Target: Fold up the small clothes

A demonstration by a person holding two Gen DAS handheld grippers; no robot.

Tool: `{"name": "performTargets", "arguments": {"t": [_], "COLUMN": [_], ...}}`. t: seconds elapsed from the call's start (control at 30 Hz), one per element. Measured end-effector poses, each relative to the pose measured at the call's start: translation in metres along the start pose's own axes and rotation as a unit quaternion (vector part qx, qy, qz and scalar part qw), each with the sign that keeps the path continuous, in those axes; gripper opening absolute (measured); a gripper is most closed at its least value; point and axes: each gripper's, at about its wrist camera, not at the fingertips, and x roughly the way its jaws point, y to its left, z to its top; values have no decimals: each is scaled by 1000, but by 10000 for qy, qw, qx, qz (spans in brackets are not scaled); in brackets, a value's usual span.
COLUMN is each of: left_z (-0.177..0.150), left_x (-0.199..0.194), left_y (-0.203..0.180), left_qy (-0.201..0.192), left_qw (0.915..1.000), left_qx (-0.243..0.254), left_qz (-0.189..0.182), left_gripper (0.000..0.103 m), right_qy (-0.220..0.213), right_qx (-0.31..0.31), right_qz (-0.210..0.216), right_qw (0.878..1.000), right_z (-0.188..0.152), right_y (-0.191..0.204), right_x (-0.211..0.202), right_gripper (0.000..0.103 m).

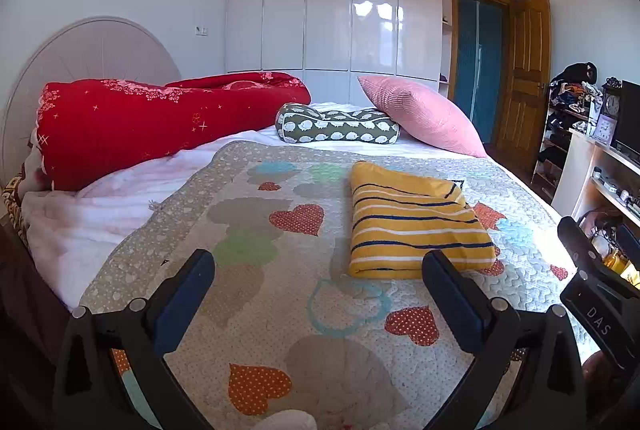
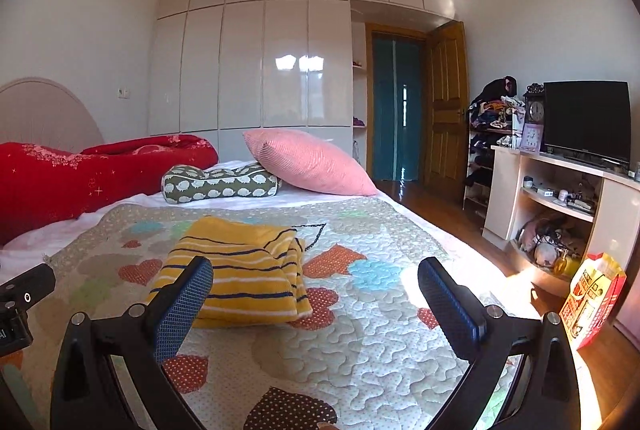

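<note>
1. The bed fills the lower half of both views, its rounded white headboard at the left edge.
2. A glossy white wardrobe spans the upper centre of the left wrist view, with a wooden door open to its right.
3. A quilt printed with hearts covers the near part of the bed, from centre to bottom of the frame.
4. A rolled red duvet lies at the left, in front of the headboard.
5. A pink pillow leans at centre right, its lower corner resting on a green patterned cushion.
6. A dark television stands on a white cabinet at the right of the right wrist view.
7. The yellow striped garment lies folded on the quilt, right of centre in the left wrist view and left of centre in the right wrist view.
8. The left gripper stands wide open at the bottom of its frame, nothing between its fingers; its right finger overlaps the garment's near edge in the picture.
9. The right gripper is spread fully apart and empty, its left finger in front of the garment's near corner.
</note>
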Motion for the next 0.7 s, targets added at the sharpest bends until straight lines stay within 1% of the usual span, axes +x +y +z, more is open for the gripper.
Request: {"name": "performTargets", "arguments": {"t": [0.1,0.17,0.23,0.27,0.3,0.33,0.37,0.4,0.47,0.7], "left_z": [-1,-3,-4,-5,-6,-7,-8,-8,-9,-13], "left_x": [1,3,4,5,5,5,5,5,5,8], "left_y": [0,0,1,1,2,2,3,5,7,10], "left_qy": [61,132,189,202,203,197,191,184,180,245], "left_qw": [10000,9999,9998,9998,9998,9998,9998,9998,9998,9996], "left_qx": [6,12,1,-5,-11,-17,-22,-32,-46,-96], "left_qz": [-6,3,2,4,8,17,16,10,13,44], "left_gripper": [103,103,103,103,103,103,103,103,103,103], "right_qy": [29,205,519,765,1049,1335,1507,1538,1442,1391], "right_qx": [-56,-179,-391,-501,-594,-697,-823,-981,-1212,-941], "right_qz": [33,200,586,800,933,969,873,700,375,5], "right_qw": [10000,9994,9962,9926,9883,9838,9813,9807,9814,9858], "right_z": [-1,-4,-9,-13,-18,-24,-29,-33,-40,-37], "right_y": [1,3,9,13,17,22,28,33,41,32], "right_x": [1,6,15,22,28,34,38,39,37,32], "right_gripper": [103,103,103,103,103,103,103,103,103,103]}}
